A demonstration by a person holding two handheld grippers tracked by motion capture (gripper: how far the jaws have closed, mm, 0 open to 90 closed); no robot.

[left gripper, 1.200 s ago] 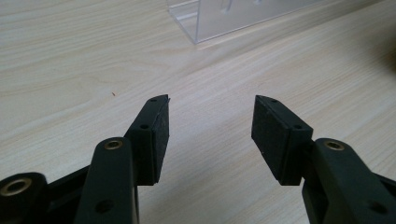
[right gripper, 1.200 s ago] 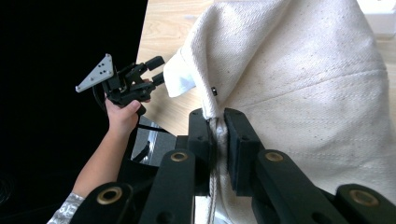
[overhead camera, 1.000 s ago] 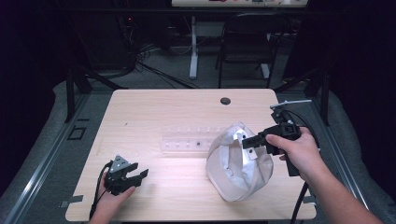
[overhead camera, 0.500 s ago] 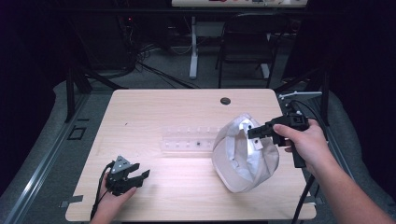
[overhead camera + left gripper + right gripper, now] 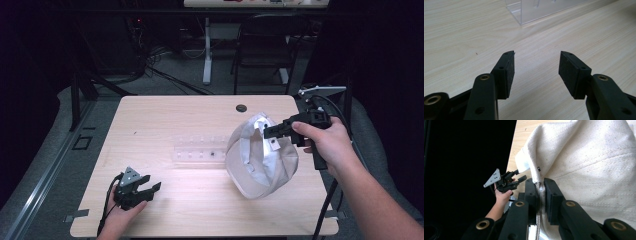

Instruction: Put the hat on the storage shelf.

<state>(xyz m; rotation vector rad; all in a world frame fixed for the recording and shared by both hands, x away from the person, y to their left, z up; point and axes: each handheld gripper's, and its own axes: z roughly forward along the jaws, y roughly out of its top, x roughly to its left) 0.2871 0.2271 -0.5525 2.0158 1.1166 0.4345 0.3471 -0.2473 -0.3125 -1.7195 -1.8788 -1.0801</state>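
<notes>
Cloth bag (image 5: 260,160), off-white canvas, hangs from the right gripper (image 5: 272,131) w/ its bottom resting on the table (image 5: 165,115) just below the jaws. Right gripper view adds what the high view can't – jaws clamped tight on a cord (image 5: 538,202) along the bag's edge, weave and a seam clear. Clear plastic box (image 5: 200,152) lies just left of the bag, btwn the two grippers. Left gripper (image 5: 142,189) sits low at the near table edge, well apart – its own view shows the jaws wide, nothing btwn the pads (image 5: 509,72), bare wood beneath, box corner ahead. No readable writing anywhere.
</notes>
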